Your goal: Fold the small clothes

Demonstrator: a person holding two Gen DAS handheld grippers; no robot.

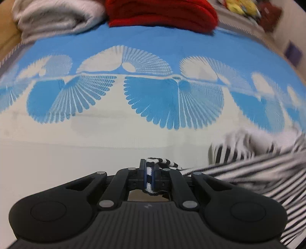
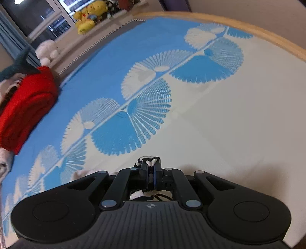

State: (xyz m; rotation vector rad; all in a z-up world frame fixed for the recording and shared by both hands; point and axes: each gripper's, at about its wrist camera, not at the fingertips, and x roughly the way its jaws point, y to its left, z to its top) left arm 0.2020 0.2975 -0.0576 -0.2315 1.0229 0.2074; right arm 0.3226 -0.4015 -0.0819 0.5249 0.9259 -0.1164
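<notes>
**Striped garment pinched at both grippers**

Left gripper (image 1: 150, 173): jaws closed on an edge of the black-and-white striped garment (image 1: 258, 176); a fold of fabric is seen clamped between the pads and bunched just past the tips. From there the cloth is stretched off to the right, blurred, hanging just above the blue-and-white patterned cloth (image 1: 133, 138).

Right gripper (image 2: 151, 168): jaws closed on another bit of the same striped fabric (image 2: 148, 160); only a small tuft is shown past the tips and a strip under the linkage.

The surface is covered by the fan-print cloth; a wooden rim (image 2: 258, 32) is seen at its far edge in the right wrist view. A folded red garment (image 1: 162, 13) and a grey-white one (image 1: 57, 17) are piled at the far side, well apart from both grippers. Yellow plush toys (image 2: 88, 17) are seen beyond, by a window.
</notes>
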